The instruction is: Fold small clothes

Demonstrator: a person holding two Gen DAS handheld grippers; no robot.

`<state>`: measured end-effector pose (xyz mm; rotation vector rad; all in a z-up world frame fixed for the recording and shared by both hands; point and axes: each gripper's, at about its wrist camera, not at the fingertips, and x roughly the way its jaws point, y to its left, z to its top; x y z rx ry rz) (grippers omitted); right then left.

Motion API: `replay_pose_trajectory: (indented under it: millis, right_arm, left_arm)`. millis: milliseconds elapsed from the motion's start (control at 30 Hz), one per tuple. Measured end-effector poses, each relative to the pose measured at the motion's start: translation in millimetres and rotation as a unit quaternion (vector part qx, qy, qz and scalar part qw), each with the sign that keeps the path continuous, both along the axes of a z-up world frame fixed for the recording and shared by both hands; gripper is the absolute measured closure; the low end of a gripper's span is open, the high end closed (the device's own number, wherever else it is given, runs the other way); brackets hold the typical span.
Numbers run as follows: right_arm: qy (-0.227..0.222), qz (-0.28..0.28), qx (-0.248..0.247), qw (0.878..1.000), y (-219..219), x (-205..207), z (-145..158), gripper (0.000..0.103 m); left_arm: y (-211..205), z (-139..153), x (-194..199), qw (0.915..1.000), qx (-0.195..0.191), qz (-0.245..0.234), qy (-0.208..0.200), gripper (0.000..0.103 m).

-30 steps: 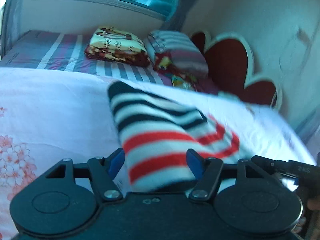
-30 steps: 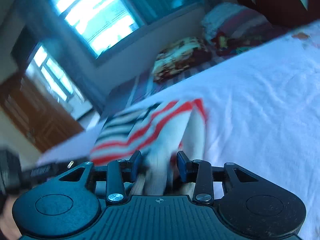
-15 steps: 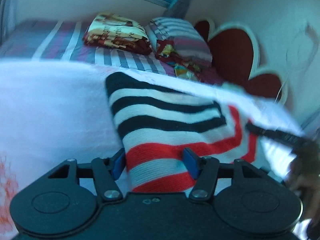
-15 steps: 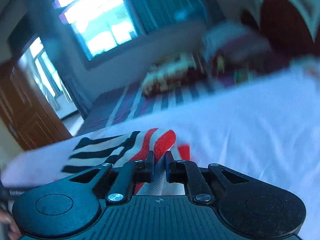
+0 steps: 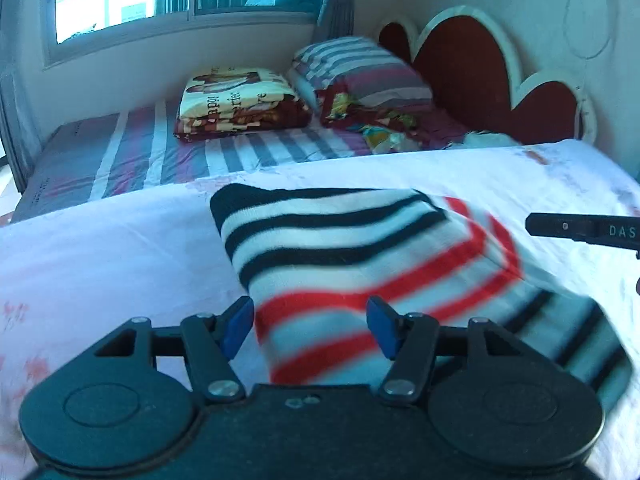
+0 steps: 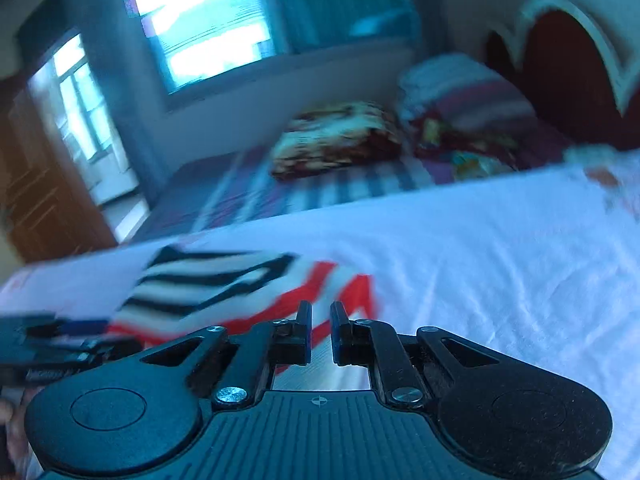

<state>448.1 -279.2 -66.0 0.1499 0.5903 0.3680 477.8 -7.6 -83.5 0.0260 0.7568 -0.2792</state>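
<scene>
On the white bed sheet (image 5: 120,248), knitted garment with black, white and red stripes (image 5: 340,256) folded over, left gripper (image 5: 310,326) jaws partly apart astride its near edge, right gripper (image 6: 320,330) jaws just narrowed to a slit, grip on cloth unclear.

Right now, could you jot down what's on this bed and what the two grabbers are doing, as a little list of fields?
garment: striped knit, black, white and red, partly folded
surface: white sheet
left gripper: jaws apart, knit between them, grip unclear
right gripper: jaws nearly shut on a fold of the knit
behind: folded blanket, striped pillow, red headboard
</scene>
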Motion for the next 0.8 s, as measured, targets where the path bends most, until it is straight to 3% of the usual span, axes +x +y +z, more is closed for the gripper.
replay_pose_trajectory:
  millis: [133, 200, 267, 400, 500, 567, 667, 800]
  right_arm:
    - [-0.012, 0.055, -0.056, 0.997, 25, -45, -1, 0.094]
    - [-0.003, 0.064, -0.087, 0.994, 30, -57, -15, 0.103]
    - [0.014, 0.053, -0.125, 0.991, 32, -53, -36, 0.103]
    - [0.008, 0.036, -0.145, 0.989, 28, -47, -56, 0.103]
    - [0.031, 0.019, -0.112, 0.993, 20, -41, -54, 0.103]
    - [0.006, 0.012, -0.100, 0.995, 16, -57, -34, 0.103]
    - [-0.027, 0.036, -0.081, 0.996, 12, -93, -8, 0.103]
    - [-0.020, 0.077, -0.100, 0.992, 22, -120, -18, 0.103]
  left_arm:
    - [6, 5, -42, 0.9997, -0.020, 0.004, -0.014, 0.044]
    - [8, 5, -53, 0.9994, -0.024, 0.016, -0.019, 0.044]
    - [7, 4, -54, 0.9995, -0.022, 0.018, -0.013, 0.042]
    - [-3, -4, -45, 0.9999, 0.000, 0.011, -0.009, 0.039]
    - [-5, 0, -43, 0.9999, 0.005, 0.011, -0.007, 0.043]
    - [-1, 15, -57, 0.9998, -0.003, 0.003, -0.019, 0.049]
    - [10, 23, -87, 0.9994, -0.008, 0.000, -0.034, 0.049]
    - [4, 11, -105, 0.9997, 0.007, -0.013, -0.021, 0.049]
